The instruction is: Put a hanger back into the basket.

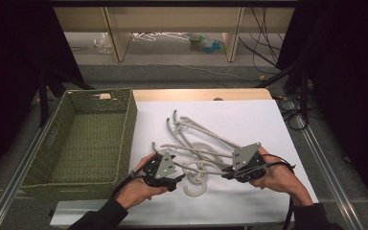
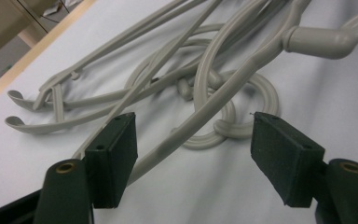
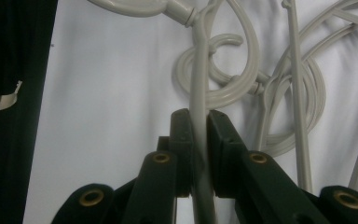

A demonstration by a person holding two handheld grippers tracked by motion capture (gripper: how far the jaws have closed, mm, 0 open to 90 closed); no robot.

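Table, white-covered, with a green woven basket on the side beyond the left gripper, just outside its hand. Basket interior bare as far as visible.

Hangers: tangled pile of grey plastic hangers on the white sheet, lying between and ahead of the two grippers, hooks overlapping near the middle. Exact count can't be told.

Right gripper: jaws nearly closed, pinched on one thin hanger bar that runs straight up between the pads and away from the fingertips toward a hook joint. Other hanger loops lie just beyond the fingertips and off to one side of them. In the high view the right gripper sits at the near edge of the pile, hand wrapped round it from behind, forearm coming in from the bottom, cable trailing off the wrist.

Left gripper: jaws wide apart, holding nothing. One hanger arm passes diagonally through the gap, close to one pad; contact not clear. Curled hooks lie just ahead of the fingertips. In the high view the left gripper is low over the sheet at the pile's near side, pointing toward the right gripper, hand gripping from behind, sleeve dark.
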